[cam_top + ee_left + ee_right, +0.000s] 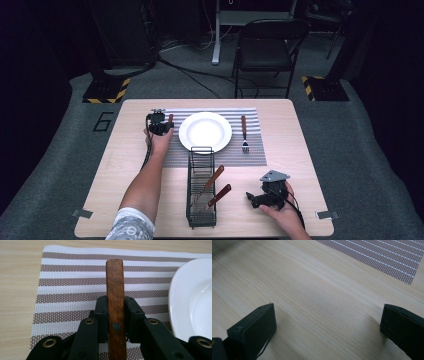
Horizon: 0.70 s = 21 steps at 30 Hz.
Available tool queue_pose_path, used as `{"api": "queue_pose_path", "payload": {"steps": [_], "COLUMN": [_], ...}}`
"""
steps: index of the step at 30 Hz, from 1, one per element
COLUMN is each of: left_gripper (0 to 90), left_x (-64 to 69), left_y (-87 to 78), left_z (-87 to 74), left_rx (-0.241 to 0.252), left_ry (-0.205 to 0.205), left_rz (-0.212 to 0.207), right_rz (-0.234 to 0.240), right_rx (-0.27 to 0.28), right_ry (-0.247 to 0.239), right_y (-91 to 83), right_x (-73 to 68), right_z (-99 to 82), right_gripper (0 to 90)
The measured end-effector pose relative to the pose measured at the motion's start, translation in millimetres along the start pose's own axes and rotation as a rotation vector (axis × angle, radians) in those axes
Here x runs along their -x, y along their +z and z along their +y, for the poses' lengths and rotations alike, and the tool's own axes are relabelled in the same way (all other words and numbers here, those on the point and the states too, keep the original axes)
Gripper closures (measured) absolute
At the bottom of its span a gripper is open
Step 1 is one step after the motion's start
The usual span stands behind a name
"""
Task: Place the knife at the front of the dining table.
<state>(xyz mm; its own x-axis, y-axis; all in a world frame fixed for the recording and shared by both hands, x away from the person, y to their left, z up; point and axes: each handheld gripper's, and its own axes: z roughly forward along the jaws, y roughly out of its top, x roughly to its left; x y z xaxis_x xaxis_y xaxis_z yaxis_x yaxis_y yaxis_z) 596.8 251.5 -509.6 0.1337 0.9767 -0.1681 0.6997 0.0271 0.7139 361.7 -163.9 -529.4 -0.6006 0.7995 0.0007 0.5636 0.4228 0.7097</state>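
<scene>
Between left claw (116, 315) jaws: wooden handle (115, 290); over placemat (70, 285).

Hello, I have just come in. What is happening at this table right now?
A person is setting a place at a wooden table. The left gripper is shut on a wooden-handled utensil, held over the striped placemat beside the white plate. A fork already lies on the plate's other side. The right gripper is open, low over bare table. Two more wooden-handled utensils wait in a black wire caddy.
</scene>
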Motion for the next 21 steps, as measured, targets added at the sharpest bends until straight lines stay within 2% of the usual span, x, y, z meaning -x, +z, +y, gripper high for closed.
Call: {"api": "queue_pose_path", "payload": {"steps": [9,13,17,20,21], "left_gripper": [74.7,66.6,61.4,60.4,60.4], "left_x": [-1.6,-1.5,-2.6,-6.1,-8.0], "left_y": [7.8,7.7,1.9,-9.0,-12.6], "left_z": [-0.2,1.5,2.7,3.3,3.0], "left_rx": [-0.013,-0.021,-0.009,0.001,0.013], "left_ry": [-0.009,-0.009,-0.003,0.015,0.009], "left_rz": [-0.007,-0.019,-0.032,-0.038,-0.041], "right_rz": [0.0,0.0,0.0,0.0,0.002], "right_rx": [0.0,0.0,0.0,0.0,0.0], "right_ry": [0.0,0.0,-0.001,-0.001,-0.001], "right_y": [0.0,0.0,0.0,0.0,0.0], "right_x": [0.0,0.0,0.0,0.0,0.0], "right_z": [0.0,0.0,0.0,0.0,-0.1], "right_gripper": [0.0,0.0,0.0,0.0,0.0]}}
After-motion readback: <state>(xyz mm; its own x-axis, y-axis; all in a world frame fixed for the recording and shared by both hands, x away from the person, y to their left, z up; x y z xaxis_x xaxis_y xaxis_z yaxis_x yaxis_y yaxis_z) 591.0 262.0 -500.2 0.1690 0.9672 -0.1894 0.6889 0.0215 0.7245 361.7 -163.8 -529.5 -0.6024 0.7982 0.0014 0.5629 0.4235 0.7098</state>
